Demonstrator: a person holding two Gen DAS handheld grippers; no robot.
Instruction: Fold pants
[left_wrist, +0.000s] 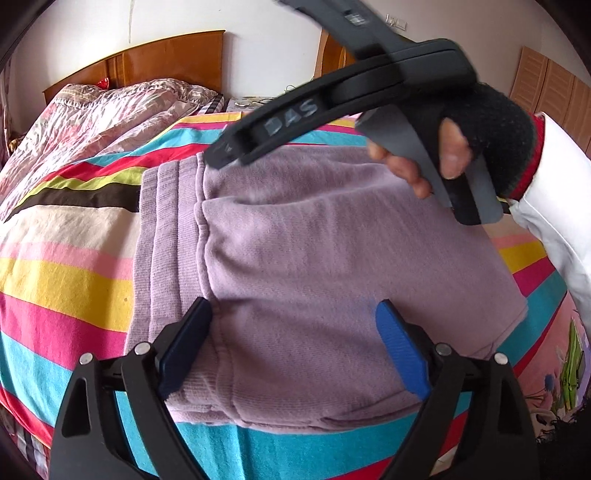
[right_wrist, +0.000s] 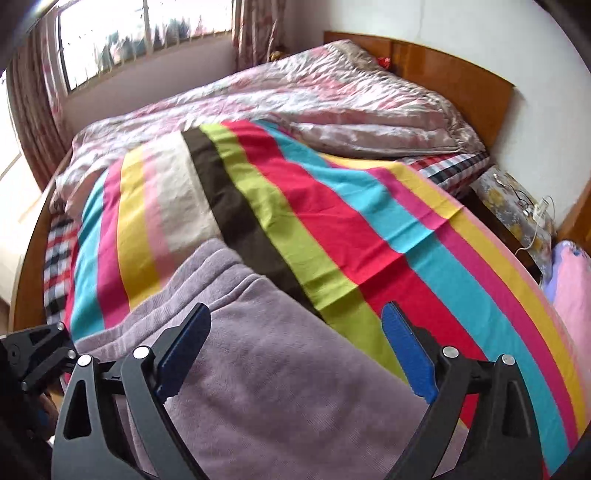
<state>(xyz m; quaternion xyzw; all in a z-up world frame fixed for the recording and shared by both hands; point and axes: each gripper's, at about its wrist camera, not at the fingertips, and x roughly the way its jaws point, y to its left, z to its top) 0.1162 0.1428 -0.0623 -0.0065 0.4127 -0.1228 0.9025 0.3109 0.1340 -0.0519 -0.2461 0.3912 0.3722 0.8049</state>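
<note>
Risk: if the open left gripper (left_wrist: 293, 347) had bumped the soft pants (left_wrist: 332, 251), the neat fold could have slid apart.
Where: pants lay folded on the striped blanket (left_wrist: 74, 280) on the bed, at 6 o'clock in the right wrist view.
Right gripper (right_wrist: 295, 349): fingers spread wide, holding nothing.
Feel: pants were fuzzy purple knit, thick, with a ribbed waistband (left_wrist: 162, 229).
Blanket: smooth, flat, bright stripes.
</note>
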